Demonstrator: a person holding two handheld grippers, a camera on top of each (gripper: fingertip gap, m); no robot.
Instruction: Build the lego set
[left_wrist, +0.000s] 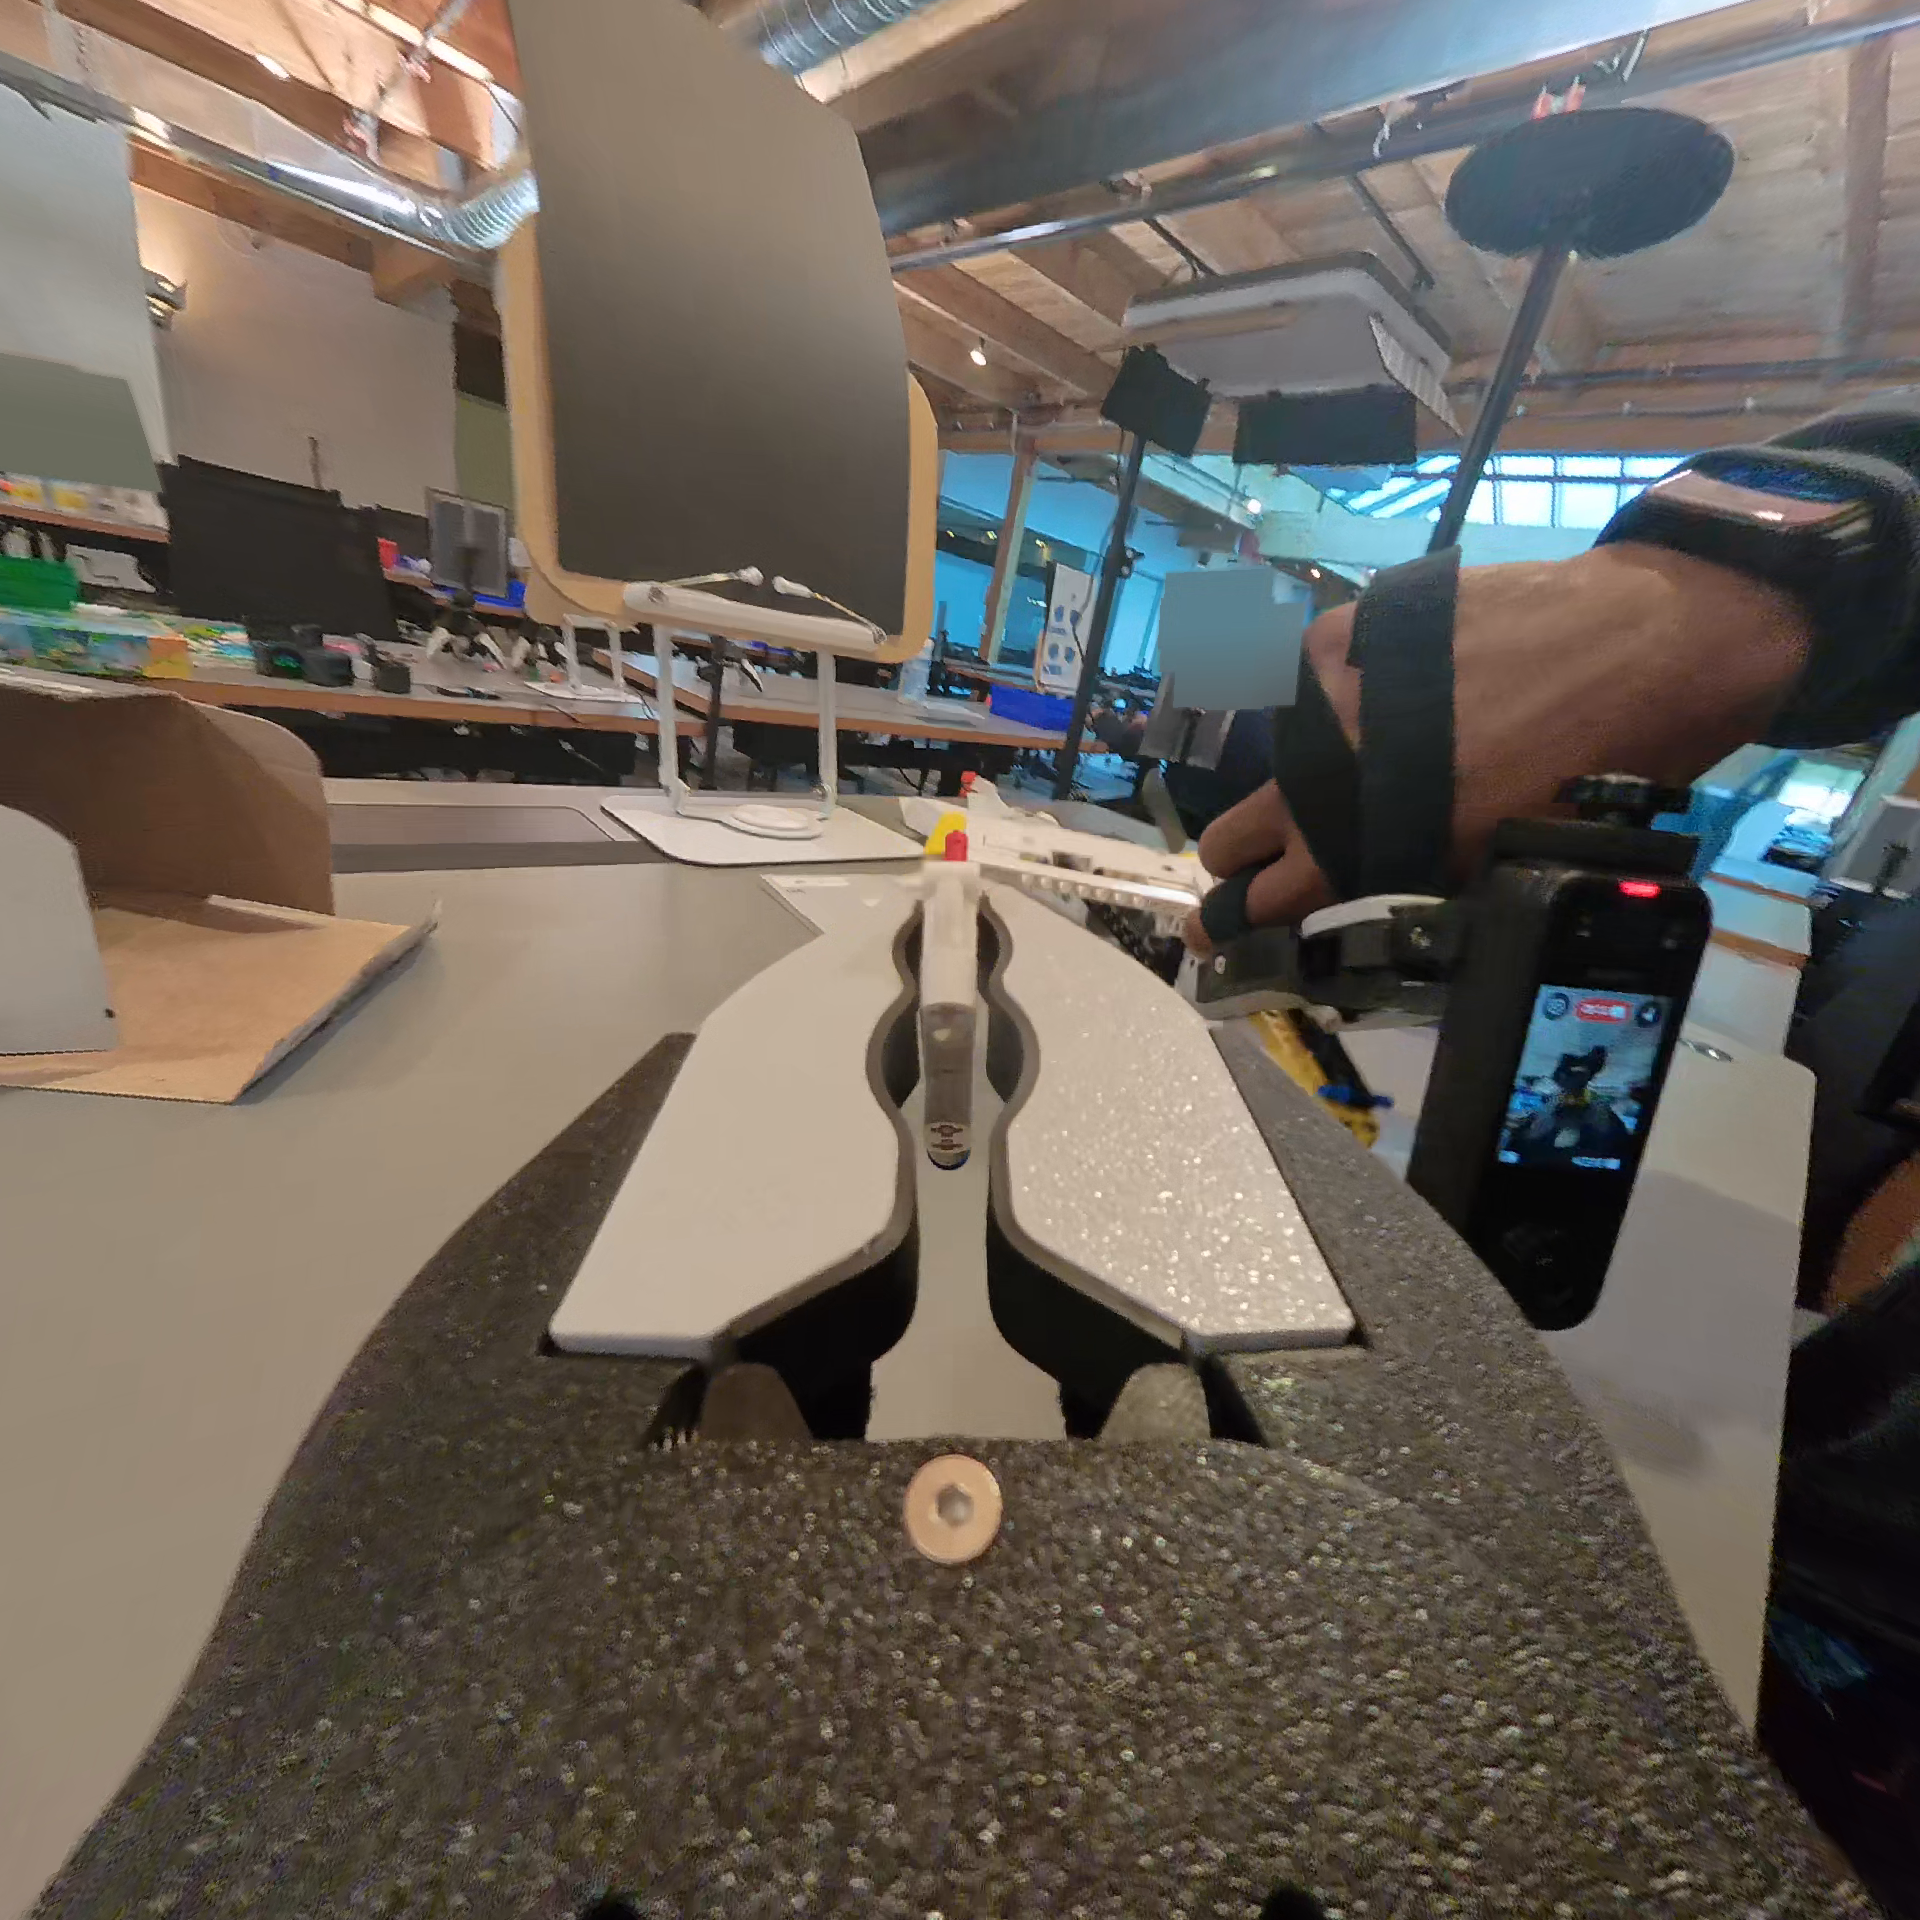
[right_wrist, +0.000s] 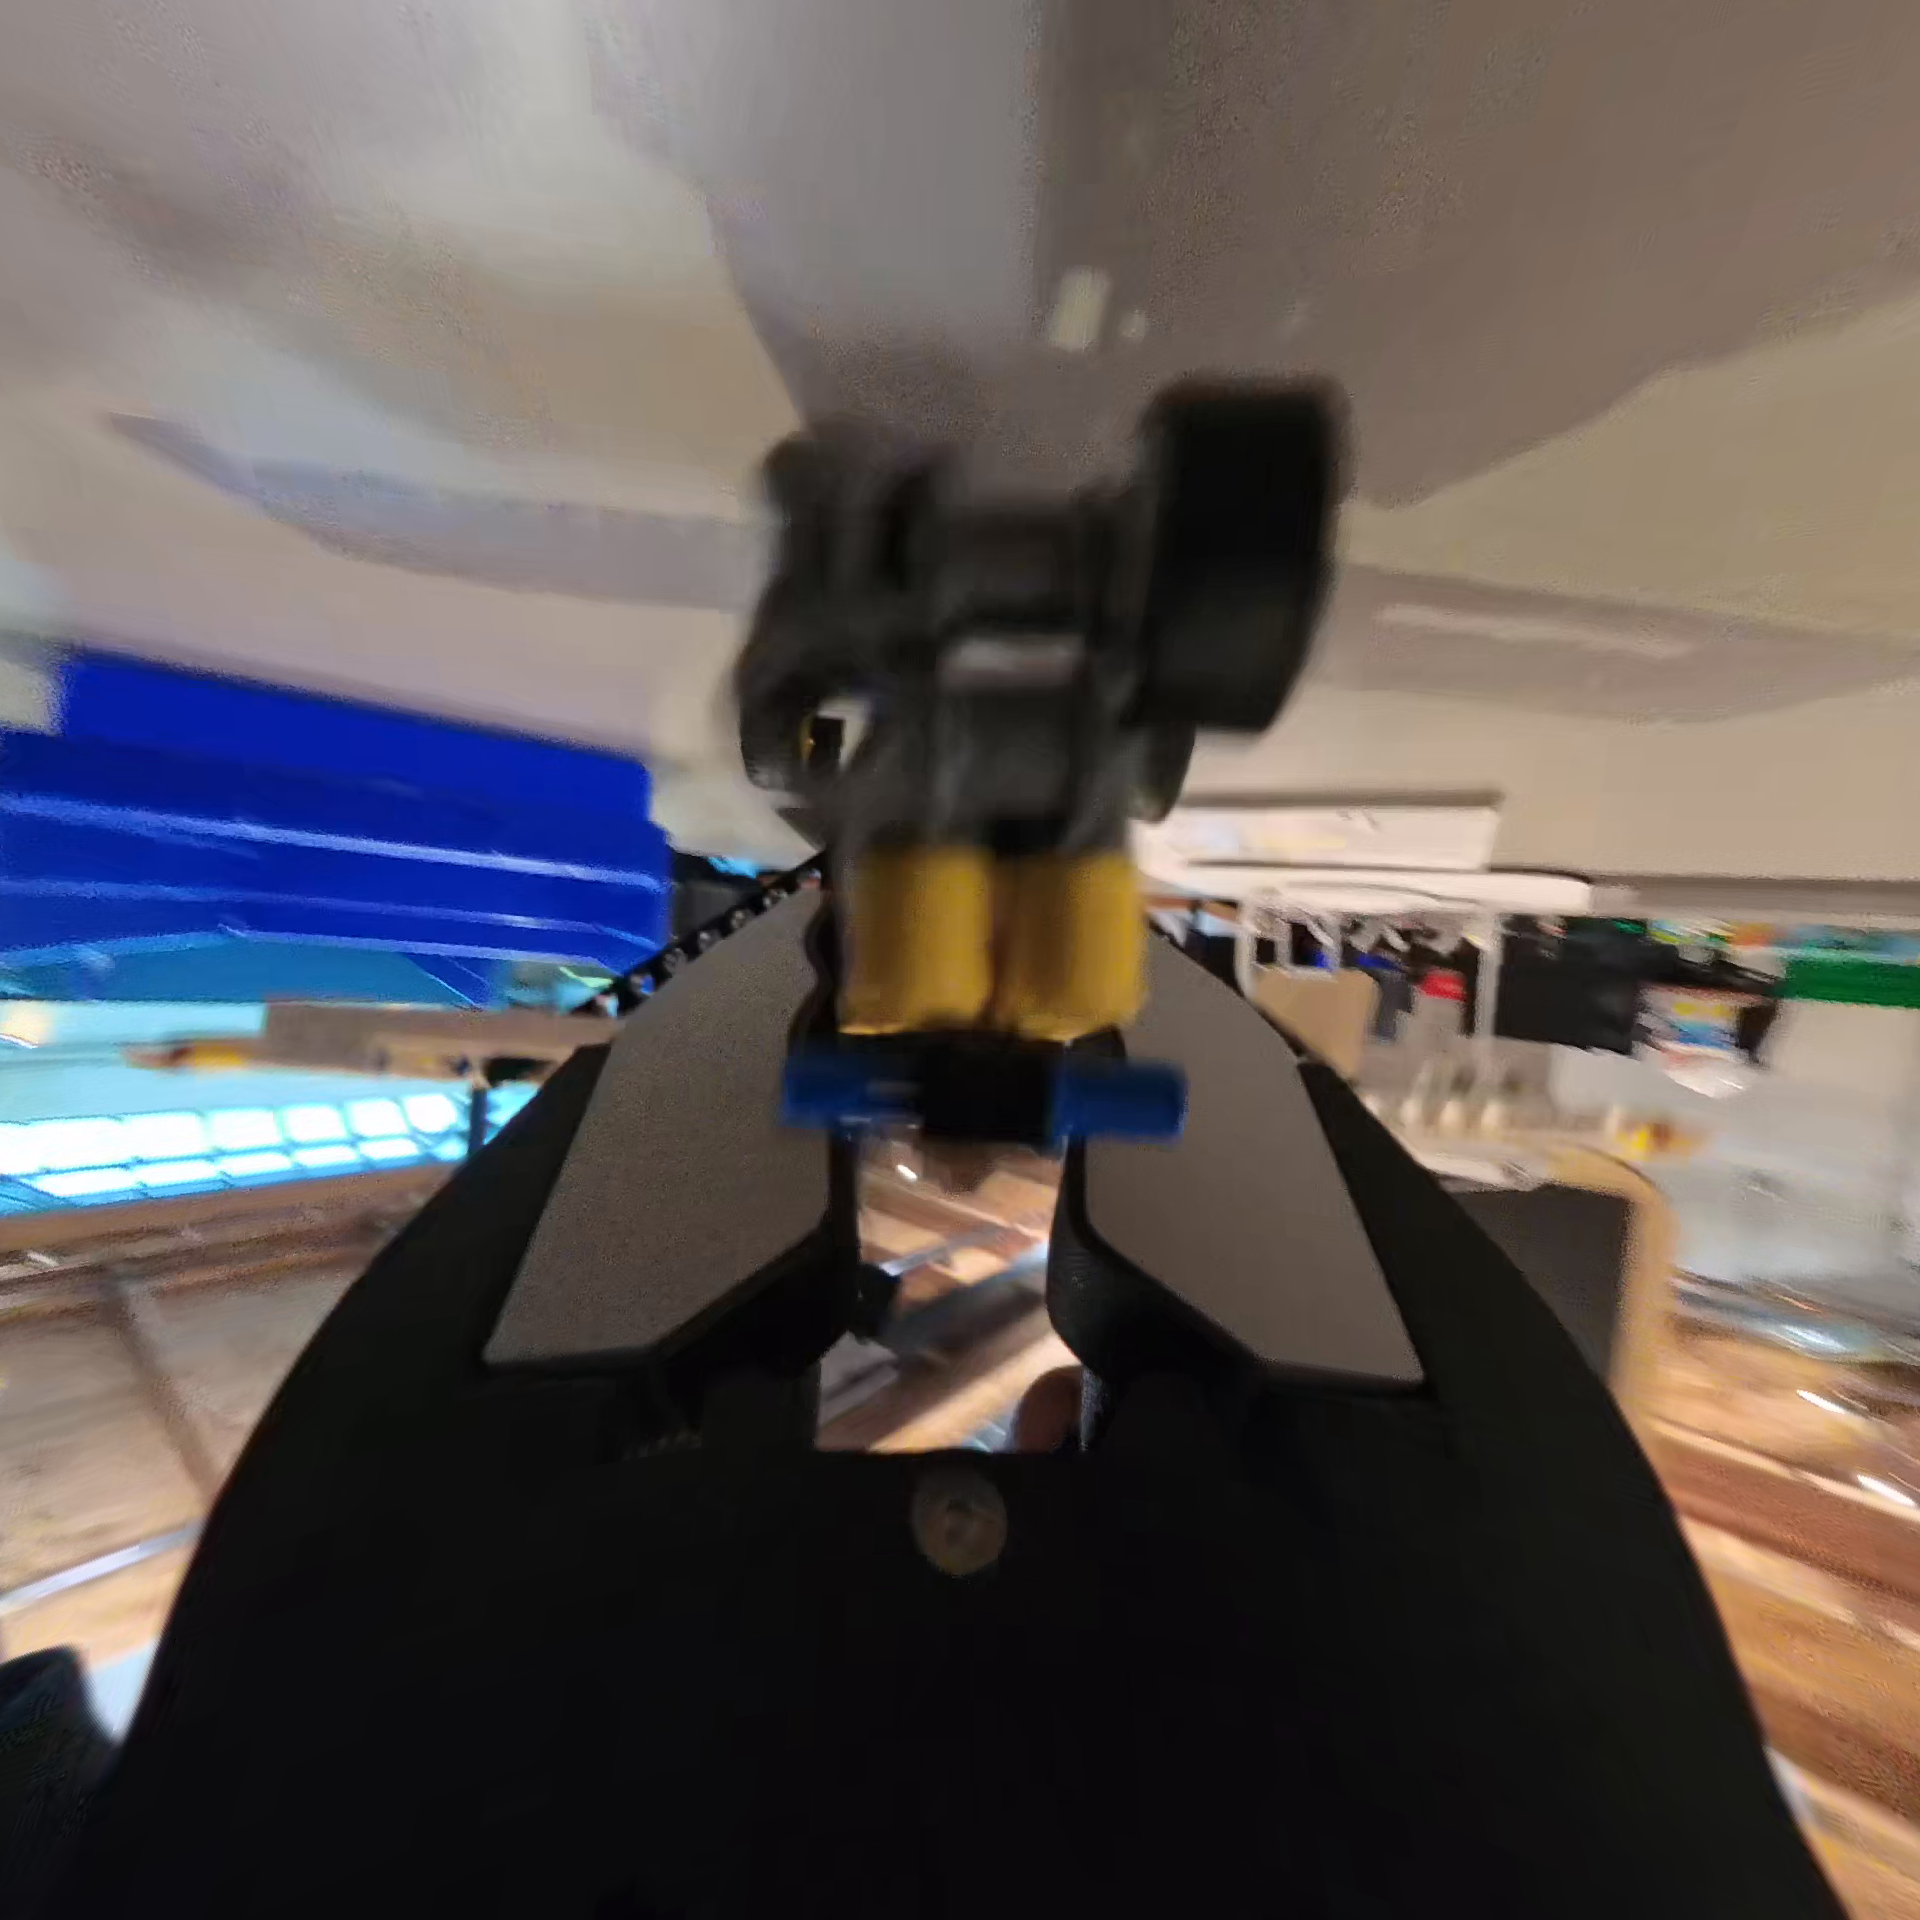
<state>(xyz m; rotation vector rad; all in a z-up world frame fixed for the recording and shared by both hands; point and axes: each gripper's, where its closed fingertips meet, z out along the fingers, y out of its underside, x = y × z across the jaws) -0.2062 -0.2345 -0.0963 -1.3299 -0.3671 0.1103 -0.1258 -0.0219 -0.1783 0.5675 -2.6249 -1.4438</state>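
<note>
1. Left gripper (left_wrist: 948, 904): jaws nearly closed, pads clamped on a thin white beam (left_wrist: 948, 935) that runs lengthwise down the slot between the fingers. The near end of the beam is grey.
2. The far end of the beam meets a white brick model (left_wrist: 1081, 868) just past the fingertips. The model carries a yellow wedge (left_wrist: 943, 831) and a red stud (left_wrist: 955, 847) near that joint. I cannot tell whether beam and model are locked together.
3. Right gripper (right_wrist: 987, 935): jaws part open and pressed on a yellow block (right_wrist: 992, 940) made of two side-by-side cylinders. The view is motion-blurred.
4. A blue pin (right_wrist: 982, 1101) runs crosswise through a black hub just under the yellow block, between the fingers. A dark grey and black assembly (right_wrist: 1029, 613) with a wheel-like part sits above the block, beyond the fingertips.
5. In the left view the right gripper (left_wrist: 1236, 966) shows at right, held by a hand (left_wrist: 1538, 707) in black straps. Its tip sits at the right end of the white model; a yellow part (left_wrist: 1309, 1060) and black parts show below it.
6. A camera (left_wrist: 1558, 1049) with a lit screen is mounted on the right gripper.
7. Grey table (left_wrist: 364, 1091) below. A white stand (left_wrist: 748, 821) holding a dark panel (left_wrist: 717, 312) stands behind the model, and a cardboard box (left_wrist: 177, 883) sits far left.
8. Background: open workshop, benches with clutter, blue bin (right_wrist: 312, 810) in the right view.
</note>
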